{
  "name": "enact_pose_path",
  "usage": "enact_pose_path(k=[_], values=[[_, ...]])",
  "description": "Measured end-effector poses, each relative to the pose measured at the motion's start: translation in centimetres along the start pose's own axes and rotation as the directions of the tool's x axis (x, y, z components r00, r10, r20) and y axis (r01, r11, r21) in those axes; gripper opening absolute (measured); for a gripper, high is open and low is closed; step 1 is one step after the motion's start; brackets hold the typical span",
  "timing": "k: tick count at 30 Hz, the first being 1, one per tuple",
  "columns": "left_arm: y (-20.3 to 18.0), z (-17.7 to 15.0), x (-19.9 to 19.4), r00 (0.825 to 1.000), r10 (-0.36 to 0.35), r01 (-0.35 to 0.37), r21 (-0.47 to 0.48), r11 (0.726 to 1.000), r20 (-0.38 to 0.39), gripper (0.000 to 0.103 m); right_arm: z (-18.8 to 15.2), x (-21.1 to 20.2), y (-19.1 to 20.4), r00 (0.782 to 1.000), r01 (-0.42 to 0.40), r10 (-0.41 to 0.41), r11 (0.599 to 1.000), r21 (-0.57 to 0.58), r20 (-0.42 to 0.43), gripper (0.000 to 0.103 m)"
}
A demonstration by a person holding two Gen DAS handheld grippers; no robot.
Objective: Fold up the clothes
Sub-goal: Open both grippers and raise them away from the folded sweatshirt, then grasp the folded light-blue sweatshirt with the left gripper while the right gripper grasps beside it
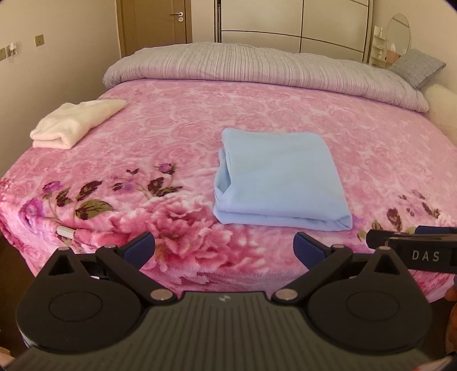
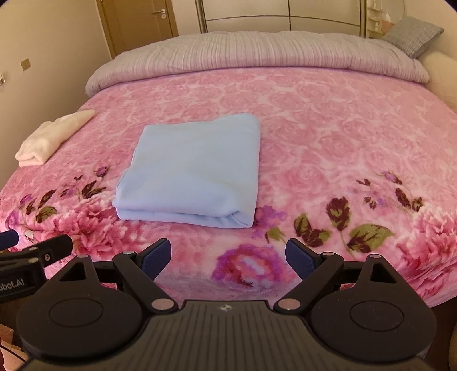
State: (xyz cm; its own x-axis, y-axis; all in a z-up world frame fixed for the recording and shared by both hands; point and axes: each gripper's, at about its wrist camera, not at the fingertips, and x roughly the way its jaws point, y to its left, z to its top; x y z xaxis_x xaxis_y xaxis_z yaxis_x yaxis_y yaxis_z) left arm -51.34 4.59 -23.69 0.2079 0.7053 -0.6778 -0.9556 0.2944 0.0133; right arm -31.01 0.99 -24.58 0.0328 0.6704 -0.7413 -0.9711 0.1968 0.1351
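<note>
A: Entry, both wrist views. What carries the items?

B: No box or basket in view. The bearing surface is a bed covered by a pink plush blanket with a rose relief and printed purple-and-red flowers (image 1: 177, 114) along its near edge. 2 garments lie on it.

A: Task item first.

B: A pale blue, soft fleece-like garment folded into a thick rectangle (image 1: 278, 178) lies flat on the blanket, near the front edge, roughly mid-bed. In the right wrist view (image 2: 194, 171) its layered open edges face the cameras and its right side is a rounded fold. Top surface smooth, with 1 faint diagonal crease.

A: Second item?

B: A cream-white folded cloth with a nappy texture (image 1: 75, 121), well apart from the blue one, near the bed's left edge. It tapers to a point at its far end.

A: Grippers?

B: The left gripper (image 1: 224, 247) has its jaws spread wide and holds nothing; its blue-padded fingertips (image 1: 140, 247) hang over the blanket's front edge, short of the blue garment. The right gripper (image 2: 228, 254) is likewise spread apart and empty, just before the garment's near edge. Each appears at the margin of the other's view, side by side.

A: Background materials?

B: A grey-lilac ribbed quilt (image 1: 257, 65) is rolled across the far side of the bed. A grey woven cushion (image 1: 417, 67) sits at the far right corner. A brown wooden door (image 1: 160, 22) and pale panelled wardrobe fronts (image 1: 285, 20) stand behind.
</note>
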Motion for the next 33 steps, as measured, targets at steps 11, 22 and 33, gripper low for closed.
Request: enact_pose_path(k=[11, 22, 33], values=[[2.4, 1.1, 3.3, 0.995, -0.101, 0.099, -0.062, 0.993, -0.023, 0.102, 1.4, 0.8, 0.4, 0.996, 0.084, -0.084, 0.996, -0.012, 0.014, 0.09], [7.8, 1.6, 9.6, 0.959, -0.263, 0.221, -0.302, 0.927, -0.106, 0.102, 2.8, 6.2, -3.4, 0.999, -0.022, 0.028, 0.985, 0.171, -0.034, 0.09], [11.6, 1.1, 19.2, 0.877, -0.46, 0.289, -0.609, 0.739, -0.142, 0.101, 2.1, 13.0, -11.8, 0.914, -0.353, 0.404, 0.759, 0.548, 0.029, 0.087]])
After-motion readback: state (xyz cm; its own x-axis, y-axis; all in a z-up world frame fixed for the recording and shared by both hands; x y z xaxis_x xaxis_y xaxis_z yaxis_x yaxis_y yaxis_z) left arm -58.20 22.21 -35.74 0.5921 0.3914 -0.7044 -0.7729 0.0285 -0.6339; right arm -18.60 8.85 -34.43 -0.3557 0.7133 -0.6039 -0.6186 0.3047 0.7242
